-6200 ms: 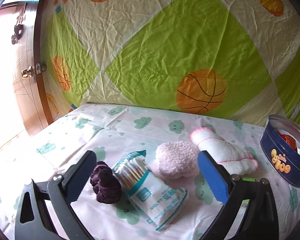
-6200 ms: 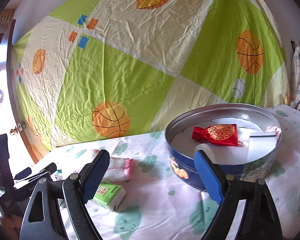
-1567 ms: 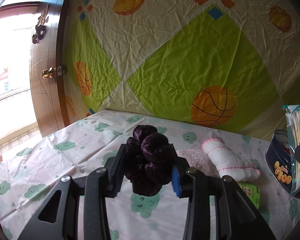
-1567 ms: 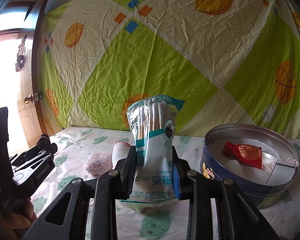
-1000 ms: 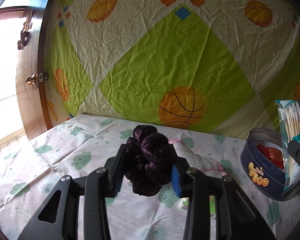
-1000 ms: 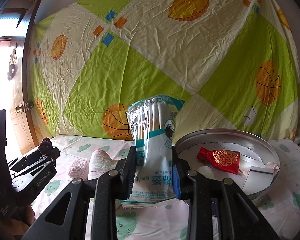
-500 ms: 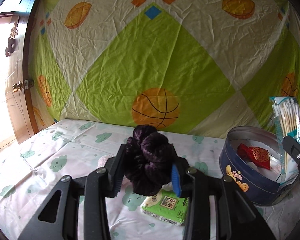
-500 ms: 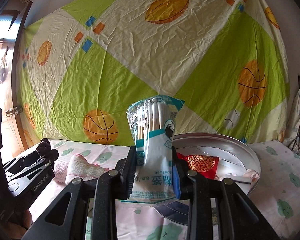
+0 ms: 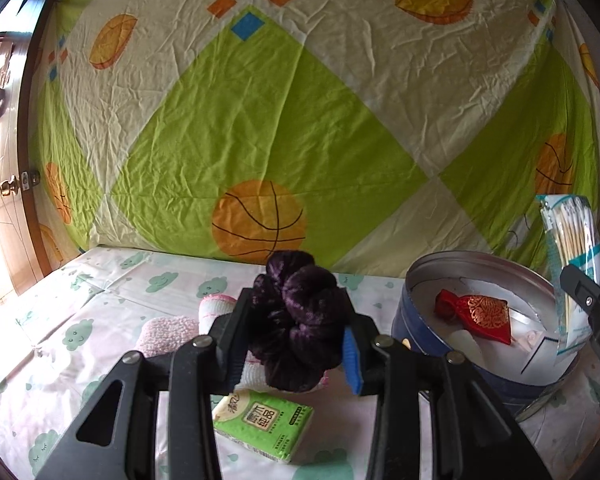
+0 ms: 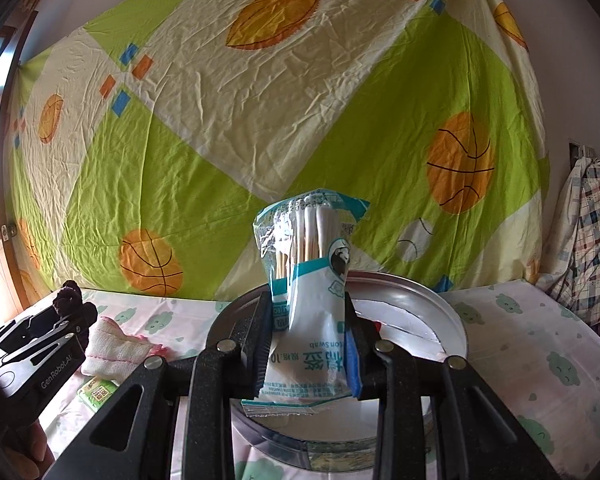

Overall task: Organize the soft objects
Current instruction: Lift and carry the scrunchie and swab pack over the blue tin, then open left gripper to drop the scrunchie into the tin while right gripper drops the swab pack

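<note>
My left gripper [image 9: 296, 344] is shut on a dark purple velvet scrunchie [image 9: 298, 320], held above the table. To its right stands the round blue tin [image 9: 440, 280] with a red pouch [image 9: 476, 314] inside. My right gripper [image 10: 306, 344] is shut on an upright pack of cotton swabs [image 10: 310, 280], right over the near part of the tin [image 10: 428, 300]. The same pack of cotton swabs [image 9: 574, 248] shows at the right edge of the left wrist view. The scrunchie [image 10: 70, 298] and left gripper appear at the left of the right wrist view.
A green tissue pack [image 9: 264, 418] lies below the left gripper. A white rolled towel [image 10: 116, 346] and a pink fluffy pad [image 9: 162, 330] lie left of the tin. A patterned sheet [image 9: 300, 120] hangs behind the table; plaid cloth [image 10: 588, 224] hangs at far right.
Both grippers have moved right toward the tin with their loads still held. The tin has grown larger in both views, and the right gripper's pack now stands over it.
</note>
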`<state>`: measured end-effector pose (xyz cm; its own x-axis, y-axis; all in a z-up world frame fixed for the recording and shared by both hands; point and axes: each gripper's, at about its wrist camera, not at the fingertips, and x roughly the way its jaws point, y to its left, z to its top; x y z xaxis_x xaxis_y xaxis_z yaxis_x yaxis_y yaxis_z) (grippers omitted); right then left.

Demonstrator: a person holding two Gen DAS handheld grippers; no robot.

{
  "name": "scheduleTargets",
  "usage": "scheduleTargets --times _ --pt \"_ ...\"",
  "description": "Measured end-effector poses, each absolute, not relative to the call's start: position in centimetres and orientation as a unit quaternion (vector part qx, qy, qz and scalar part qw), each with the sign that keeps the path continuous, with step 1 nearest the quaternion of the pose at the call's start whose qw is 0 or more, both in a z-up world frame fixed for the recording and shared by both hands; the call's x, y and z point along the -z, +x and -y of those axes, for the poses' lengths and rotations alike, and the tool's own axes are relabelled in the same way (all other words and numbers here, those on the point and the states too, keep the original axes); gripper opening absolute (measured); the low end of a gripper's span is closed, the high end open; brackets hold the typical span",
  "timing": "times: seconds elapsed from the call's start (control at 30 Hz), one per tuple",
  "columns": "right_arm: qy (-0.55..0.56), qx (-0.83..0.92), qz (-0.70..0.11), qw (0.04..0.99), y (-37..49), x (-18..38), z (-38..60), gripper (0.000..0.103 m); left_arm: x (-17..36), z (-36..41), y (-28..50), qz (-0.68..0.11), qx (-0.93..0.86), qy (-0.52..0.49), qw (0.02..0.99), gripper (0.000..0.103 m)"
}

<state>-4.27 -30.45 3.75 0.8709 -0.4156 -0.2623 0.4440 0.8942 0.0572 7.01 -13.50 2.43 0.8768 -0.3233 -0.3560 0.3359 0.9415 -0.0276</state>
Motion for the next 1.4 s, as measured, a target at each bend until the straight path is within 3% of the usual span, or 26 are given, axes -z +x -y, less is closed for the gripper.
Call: scheduleTargets --times 0.8,1.4 --pt "0.064 0.298 -0.149 0.941 -4.1 -2.8 38.5 0.033 -4.0 23.4 5.6 -0.166 0.247 0.045 0.954 0.038" --pt "0.06 0.302 -0.203 0.929 -2.3 -1.0 41.1 0.033 -1.5 29.4 5.4 -0.197 0.28 0.082 0.936 0.038"
